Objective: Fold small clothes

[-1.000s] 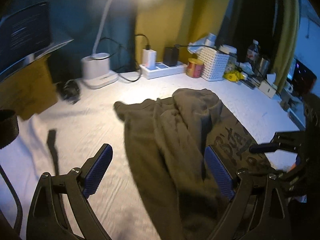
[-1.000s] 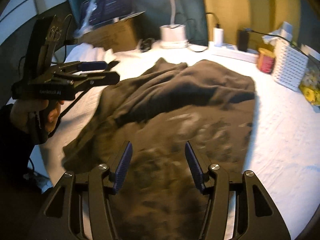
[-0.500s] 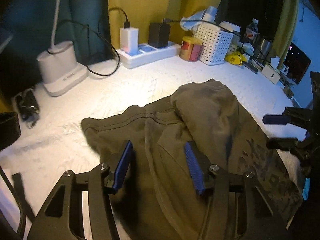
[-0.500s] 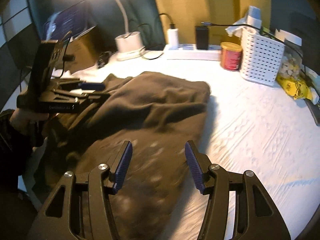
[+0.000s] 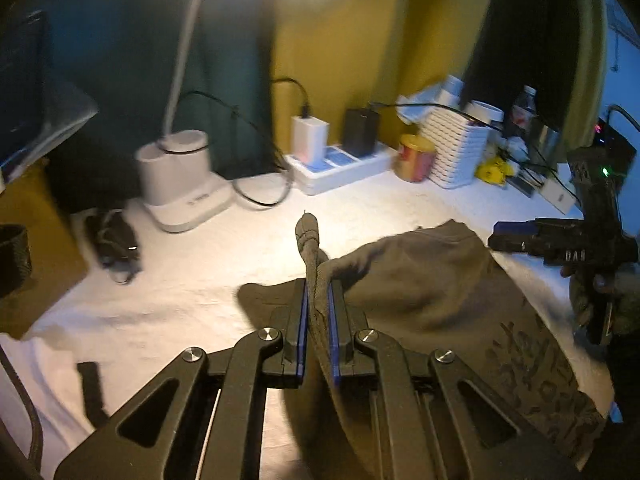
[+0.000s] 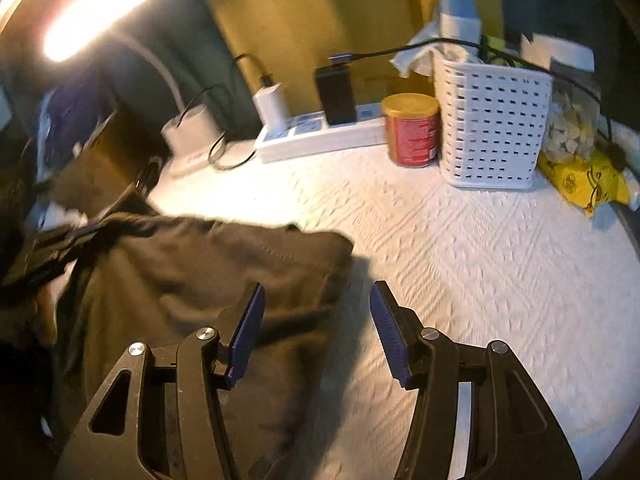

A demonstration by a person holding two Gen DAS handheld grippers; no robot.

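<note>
An olive-brown garment with dark lettering lies crumpled on the white textured table cover. My left gripper is closing, and its blue pads press on a raised fold of the garment's edge, which sticks up beyond the tips. In the right wrist view the garment fills the lower left. My right gripper hovers open above the garment's right edge, one finger over cloth, the other over bare cover. The right gripper also shows at the left wrist view's right edge, held by a hand.
Along the back wall stand a white lamp base, a power strip with chargers, a red can and a white slotted basket. A yellow packet lies at the right. A black bundle sits near the lamp.
The left jaws went from wide open to closed on a fold of the garment. The right gripper slid rightward across the garment to its right edge.
</note>
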